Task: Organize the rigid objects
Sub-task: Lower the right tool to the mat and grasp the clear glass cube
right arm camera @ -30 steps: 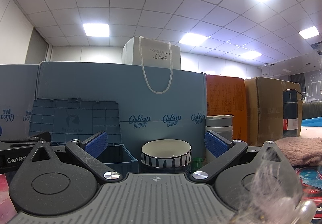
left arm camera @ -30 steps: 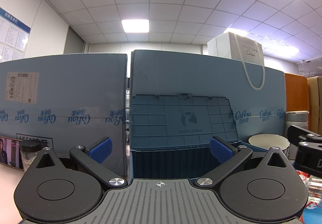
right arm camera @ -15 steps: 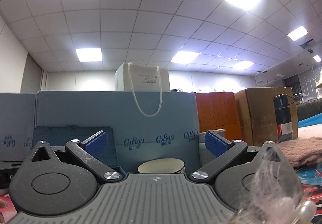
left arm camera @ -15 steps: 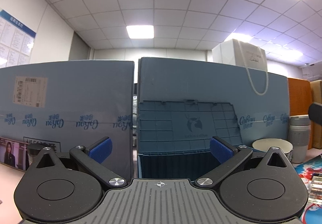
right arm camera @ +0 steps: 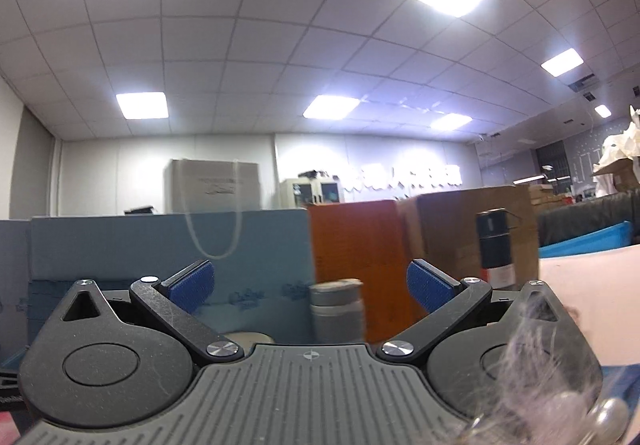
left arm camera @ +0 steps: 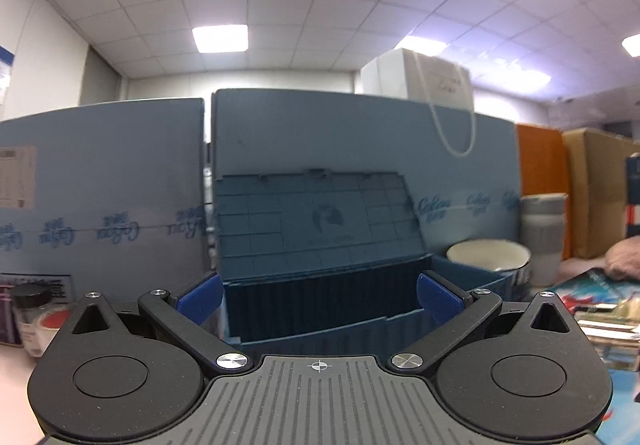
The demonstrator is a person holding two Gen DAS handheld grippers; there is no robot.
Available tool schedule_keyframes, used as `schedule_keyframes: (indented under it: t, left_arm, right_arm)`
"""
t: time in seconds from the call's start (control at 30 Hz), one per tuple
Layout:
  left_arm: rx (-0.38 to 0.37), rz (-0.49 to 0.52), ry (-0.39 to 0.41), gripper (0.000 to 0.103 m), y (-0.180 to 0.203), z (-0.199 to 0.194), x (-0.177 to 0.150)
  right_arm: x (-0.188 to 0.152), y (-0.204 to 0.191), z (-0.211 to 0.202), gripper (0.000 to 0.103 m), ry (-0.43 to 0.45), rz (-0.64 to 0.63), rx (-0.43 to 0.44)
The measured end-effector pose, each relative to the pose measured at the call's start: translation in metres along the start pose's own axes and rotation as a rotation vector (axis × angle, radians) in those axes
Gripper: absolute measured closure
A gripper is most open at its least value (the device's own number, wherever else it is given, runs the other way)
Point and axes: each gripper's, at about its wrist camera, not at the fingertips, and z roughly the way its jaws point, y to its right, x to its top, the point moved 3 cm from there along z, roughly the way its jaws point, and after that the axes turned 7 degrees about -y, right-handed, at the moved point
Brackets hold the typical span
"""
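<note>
**Empty grippers hover before open blue crate as sorting awaits first pick**

A white bowl (left arm camera: 488, 255) with a dark patterned band sits at about 2 o'clock in the left wrist view, just behind the right corner of the open blue storage crate (left arm camera: 320, 301), whose ribbed lid (left arm camera: 316, 221) stands upright against a blue carton (left arm camera: 360, 133). The bowl looks like glazed ceramic: stiff, fairly heavy, slick and liable to chip, so a pinch across the rim wall seems the soundest hold. Just beside it, at 3 o'clock, stands a grey lidded tumbler (left arm camera: 543, 233), likely light but smooth and easy to tip; a grip around its mid-body would suit. A small dark-capped jar (left arm camera: 32, 309) waits at 9 o'clock, probably glass and fragile.

The left gripper (left arm camera: 319, 295) is spread wide with nothing between its blue pads, aimed into the crate's mouth. The right gripper (right arm camera: 310, 285) is likewise fully parted and empty, tilted upward toward the ceiling; the tumbler (right arm camera: 337, 311) appears blurred between its fingers but well beyond them. A dark flask (right arm camera: 497, 245) stands at 2 o'clock before a brown carton (right arm camera: 460, 229) and an orange box (right arm camera: 356, 245). A white paper bag (left arm camera: 432, 73) tops the blue carton.
</note>
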Motion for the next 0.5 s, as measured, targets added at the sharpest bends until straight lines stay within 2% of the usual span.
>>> schedule_keyframes:
  t: [0.07, 0.2, 0.33, 0.43, 0.5]
  left_arm:
    - [-0.019, 0.013, -0.049, 0.000, 0.006, 0.003, 0.003]
    - [-0.204, 0.017, -0.164, 0.000, 0.022, 0.007, 0.017]
    - [-0.394, 0.002, -0.260, 0.000, 0.038, 0.009, 0.037]
    - [-0.511, -0.041, -0.407, 0.000, 0.041, 0.019, 0.050]
    - [-0.590, -0.101, -0.461, 0.000, 0.035, 0.026, 0.056]
  right_arm:
    - [0.003, 0.015, 0.003, 0.000, -0.055, -0.030, -0.003]
    - [-0.002, 0.031, 0.026, 0.000, -0.258, -0.110, 0.038]
    - [-0.026, 0.015, 0.043, 0.000, -0.442, -0.240, 0.202]
    - [-0.040, -0.008, 0.055, 0.002, -0.547, -0.322, 0.300]
    - [-0.046, -0.024, 0.066, 0.002, -0.607, -0.366, 0.356]
